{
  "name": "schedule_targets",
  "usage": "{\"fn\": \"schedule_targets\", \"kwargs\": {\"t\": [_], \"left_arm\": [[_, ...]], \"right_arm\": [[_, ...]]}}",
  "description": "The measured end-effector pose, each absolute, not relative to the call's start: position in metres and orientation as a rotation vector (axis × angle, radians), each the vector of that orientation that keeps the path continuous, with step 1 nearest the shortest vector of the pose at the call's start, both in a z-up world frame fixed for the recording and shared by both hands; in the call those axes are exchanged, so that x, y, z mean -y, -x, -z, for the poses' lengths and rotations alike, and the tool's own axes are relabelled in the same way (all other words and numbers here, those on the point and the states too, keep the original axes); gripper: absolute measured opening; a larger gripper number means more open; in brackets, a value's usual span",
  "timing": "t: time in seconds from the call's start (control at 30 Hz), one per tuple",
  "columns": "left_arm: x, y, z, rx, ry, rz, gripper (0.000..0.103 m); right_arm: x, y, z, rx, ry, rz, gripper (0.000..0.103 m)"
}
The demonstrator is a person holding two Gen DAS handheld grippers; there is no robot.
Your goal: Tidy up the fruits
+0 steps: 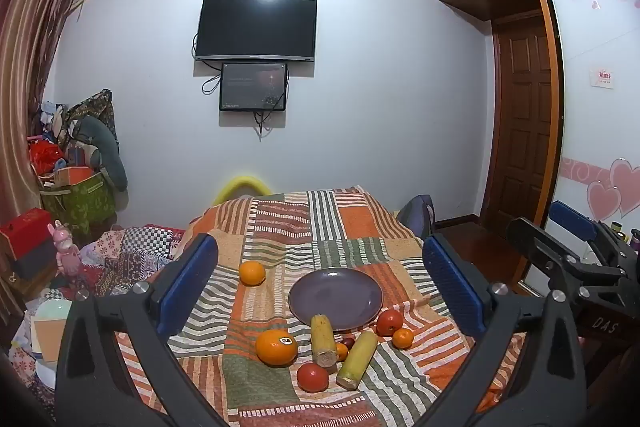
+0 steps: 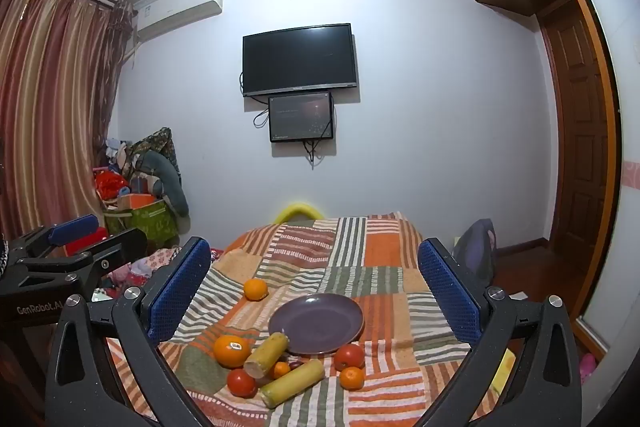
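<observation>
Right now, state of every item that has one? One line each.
left gripper: open, nothing between its pads
right gripper: open, holding nothing
plate: empty, flat on the blanket
stickered orange: off the plate, on the blanket
two corn cobs: lying on their sides, one touching the plate rim
two tomatoes: off the plate
far orange: alone, behind the plate
TV: screen dark

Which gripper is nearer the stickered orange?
Left. The stickered orange lies just ahead of the left gripper; the right gripper hovers farther to its right.
</observation>
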State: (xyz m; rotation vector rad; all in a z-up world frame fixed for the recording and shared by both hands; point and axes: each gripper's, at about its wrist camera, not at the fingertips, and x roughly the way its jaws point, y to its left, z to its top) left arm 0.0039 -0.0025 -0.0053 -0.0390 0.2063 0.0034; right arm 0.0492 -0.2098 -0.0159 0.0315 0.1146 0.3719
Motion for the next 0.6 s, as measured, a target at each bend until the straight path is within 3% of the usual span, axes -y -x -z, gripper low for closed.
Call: {"fn": "schedule_targets", "kwargs": {"t": [0.6], "left_arm": [[0.0014,-0.0046,0.0047,-0.208,0.040,0.000,0.103]], "right_arm": [[0.2104,-0.0491,0.0166,-0.113,-0.030,-0.365,0.103]]}}
